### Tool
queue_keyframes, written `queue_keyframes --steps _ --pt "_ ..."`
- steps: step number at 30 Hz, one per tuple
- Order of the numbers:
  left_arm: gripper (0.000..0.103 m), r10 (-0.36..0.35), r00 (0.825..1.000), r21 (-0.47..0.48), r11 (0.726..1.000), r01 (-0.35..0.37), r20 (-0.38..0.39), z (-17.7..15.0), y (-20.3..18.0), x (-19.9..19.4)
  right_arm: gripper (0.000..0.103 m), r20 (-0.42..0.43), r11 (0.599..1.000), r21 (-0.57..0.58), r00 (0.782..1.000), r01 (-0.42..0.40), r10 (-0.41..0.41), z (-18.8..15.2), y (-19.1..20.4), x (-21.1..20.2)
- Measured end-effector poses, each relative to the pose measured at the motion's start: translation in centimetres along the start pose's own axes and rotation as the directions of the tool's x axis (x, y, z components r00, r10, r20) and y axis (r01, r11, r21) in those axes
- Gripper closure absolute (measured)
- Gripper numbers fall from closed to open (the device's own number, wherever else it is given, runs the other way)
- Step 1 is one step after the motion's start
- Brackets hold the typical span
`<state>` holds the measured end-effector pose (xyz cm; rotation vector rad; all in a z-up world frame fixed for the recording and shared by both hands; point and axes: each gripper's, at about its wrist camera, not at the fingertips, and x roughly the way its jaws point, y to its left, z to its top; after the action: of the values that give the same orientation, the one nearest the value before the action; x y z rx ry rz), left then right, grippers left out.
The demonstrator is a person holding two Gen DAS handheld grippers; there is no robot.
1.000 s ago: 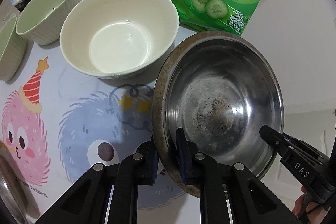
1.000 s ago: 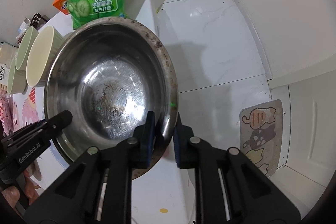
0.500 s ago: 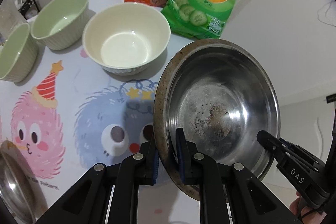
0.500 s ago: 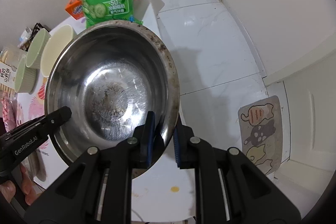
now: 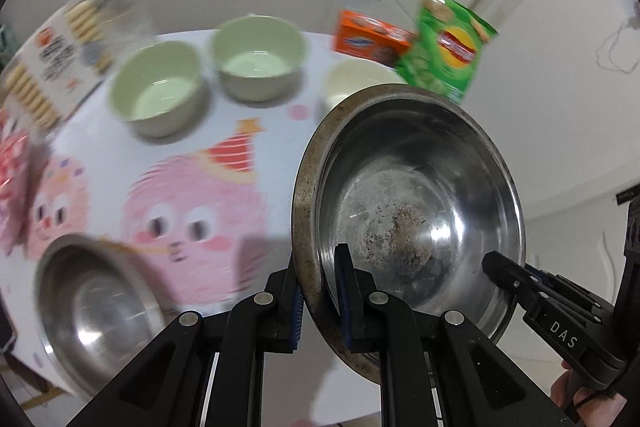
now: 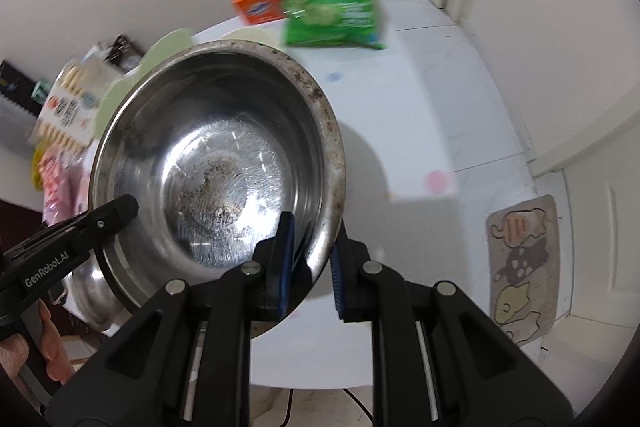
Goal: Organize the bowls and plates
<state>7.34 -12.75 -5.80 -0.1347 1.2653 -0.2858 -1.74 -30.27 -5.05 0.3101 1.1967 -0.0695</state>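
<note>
A large stained steel bowl (image 5: 416,211) hangs in the air, tilted, held from both sides. My left gripper (image 5: 318,295) is shut on its left rim. My right gripper (image 6: 310,259) is shut on its right rim (image 6: 332,187); the same gripper shows at the lower right of the left wrist view as a black finger (image 5: 516,283). A second steel bowl (image 5: 92,311) rests on the table at the lower left. Two green bowls (image 5: 160,91) (image 5: 258,59) and a cream bowl (image 5: 352,83), partly hidden behind the held bowl, stand further back.
A green chips bag (image 5: 444,55) and an orange box (image 5: 368,39) stand at the back of the cartoon-print tablecloth (image 5: 192,195). Biscuit packs (image 5: 48,67) lie at the left. A person's hand (image 6: 36,347) holds the left gripper. White floor and a cat mat (image 6: 520,263) lie beyond the table.
Both grippers have lifted the steel bowl and carried it leftwards over the table. The second steel bowl and the biscuit packs have come into view; the cream bowl is now mostly hidden.
</note>
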Motion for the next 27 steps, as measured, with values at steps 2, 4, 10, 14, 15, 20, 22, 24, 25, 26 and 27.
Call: queue_keyframes --steps 2,4,10,14,15,20,22,24,25,26,27 --pt "0.089 0.022 1.000 -0.025 0.999 -0.021 0.012 -0.9 2.7 -1.1 0.084 -0.010 0.999 -0.035 1.000 -0.016 0.016 -0.5 2.5 0.4" --pt "0.089 0.040 0.999 -0.052 0.998 -0.039 0.019 -1.4 5.1 -2.1 0.084 -0.020 0.997 -0.071 0.999 -0.033 0.032 -1.1 4.8 0.9" --pt "0.089 0.117 0.992 -0.133 0.985 -0.110 0.044 -3.0 12.2 -4.7 0.083 -0.062 0.980 -0.175 0.995 -0.090 0.081 -2.7 12.1 2.1" --pt "0.089 0.153 0.987 -0.191 0.971 -0.143 0.042 -4.9 16.6 -6.2 0.082 -0.090 0.962 -0.244 0.991 -0.123 0.104 -4.0 16.9 3.1" --pt "0.089 0.161 0.986 -0.202 0.968 -0.149 0.042 -5.1 17.4 -6.5 0.082 -0.100 0.957 -0.259 0.989 -0.133 0.111 -4.5 17.9 3.3" --pt "0.089 0.196 0.980 -0.250 0.951 -0.184 0.024 -7.2 21.0 -7.1 0.081 -0.143 0.933 -0.323 0.983 -0.155 0.113 -6.3 21.9 4.7" --pt "0.089 0.201 0.980 -0.264 0.946 -0.190 0.013 -7.9 21.9 -7.1 0.081 -0.158 0.928 -0.339 0.982 -0.155 0.106 -6.8 22.8 5.1" --pt "0.089 0.207 0.978 -0.274 0.941 -0.201 -0.006 -8.5 22.7 -6.8 0.081 -0.177 0.922 -0.356 0.980 -0.153 0.095 -7.4 23.7 6.0" --pt "0.089 0.214 0.977 -0.273 0.939 -0.210 -0.016 -8.7 23.0 -6.6 0.081 -0.183 0.919 -0.363 0.979 -0.152 0.089 -7.6 24.0 6.3" --pt "0.089 0.223 0.975 -0.269 0.937 -0.221 -0.025 -8.8 23.3 -6.4 0.081 -0.191 0.916 -0.373 0.978 -0.149 0.081 -7.9 24.4 6.7" --pt "0.089 0.231 0.973 -0.267 0.936 -0.230 -0.031 -9.1 23.6 -6.2 0.081 -0.198 0.914 -0.378 0.977 -0.147 0.075 -8.1 24.6 7.0"
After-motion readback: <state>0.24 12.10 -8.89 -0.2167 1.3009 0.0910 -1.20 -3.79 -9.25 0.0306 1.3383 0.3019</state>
